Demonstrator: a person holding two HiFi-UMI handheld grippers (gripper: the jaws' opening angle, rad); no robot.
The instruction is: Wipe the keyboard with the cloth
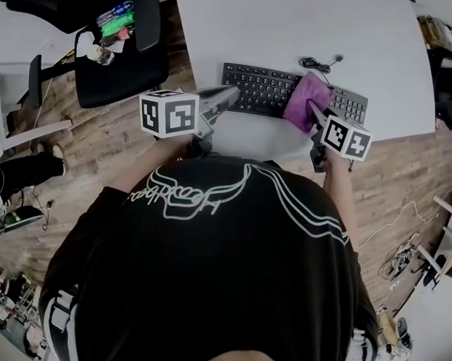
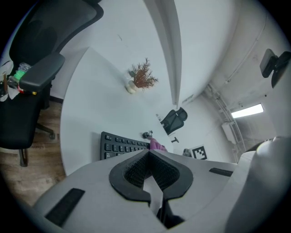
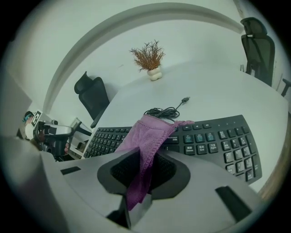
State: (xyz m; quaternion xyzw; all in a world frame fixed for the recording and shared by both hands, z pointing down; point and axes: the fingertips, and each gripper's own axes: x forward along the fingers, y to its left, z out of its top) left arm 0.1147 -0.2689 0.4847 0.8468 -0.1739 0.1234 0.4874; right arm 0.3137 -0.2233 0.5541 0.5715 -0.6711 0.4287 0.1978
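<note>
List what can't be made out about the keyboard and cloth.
- Keys under the cloth: covered by it, head and right gripper views.
- Right half of the keyboard: behind the left gripper, left gripper view.
- Key legends: too small, head view.
- Where the cable joins the keyboard: behind the cloth, right gripper view.

No word or number can be read. The keyboard (image 1: 262, 88) keys bear white legends too small to make out. Just below the keyboard's front edge, the shirt (image 1: 210, 205) carries illegible white looping script. The marker cube by the keyboard's left end (image 1: 169, 113) and the marker cube by its right end (image 1: 347, 137) show only black-and-white square patterns.
</note>
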